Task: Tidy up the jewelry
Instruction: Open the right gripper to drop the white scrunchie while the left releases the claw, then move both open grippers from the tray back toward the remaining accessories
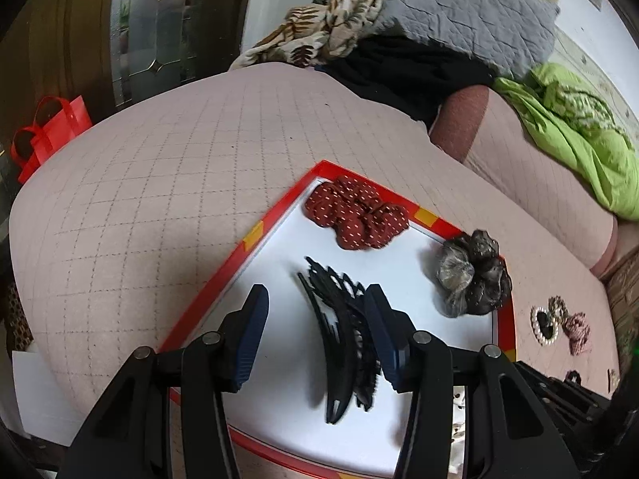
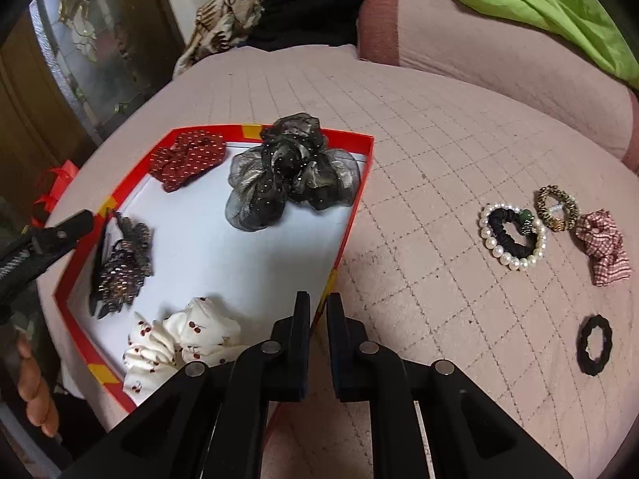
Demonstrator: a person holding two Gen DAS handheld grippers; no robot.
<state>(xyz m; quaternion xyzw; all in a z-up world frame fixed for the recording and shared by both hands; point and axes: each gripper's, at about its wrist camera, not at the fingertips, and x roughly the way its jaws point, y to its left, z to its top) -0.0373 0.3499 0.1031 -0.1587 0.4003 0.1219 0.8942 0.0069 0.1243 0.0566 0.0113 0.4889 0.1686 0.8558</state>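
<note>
Left to right, from my remote seat. One red bag sat off the far left edge of the quilted pink cover. One red-rimmed tray with a white floor lay on that cover. I counted four pieces in it: one red dotted scrunchie, one black lace hair claw, one grey-black organza scrunchie, one white cherry-print scrunchie.

Left gripper hung over the tray, fingers about half open — the claw lay on the tray floor between them, pads not pressing it as far as I could see.

Right gripper sat at the tray's near right rim, jaws nearly together with a narrow gap, nothing in them.

Right of the tray, loose on the cover, I counted four more: one pearl-and-black hair tie, one leopard-print tie, one red check scrunchie, one plain black tie — the first three touching or nearly so, the last apart and nearer me.
</note>
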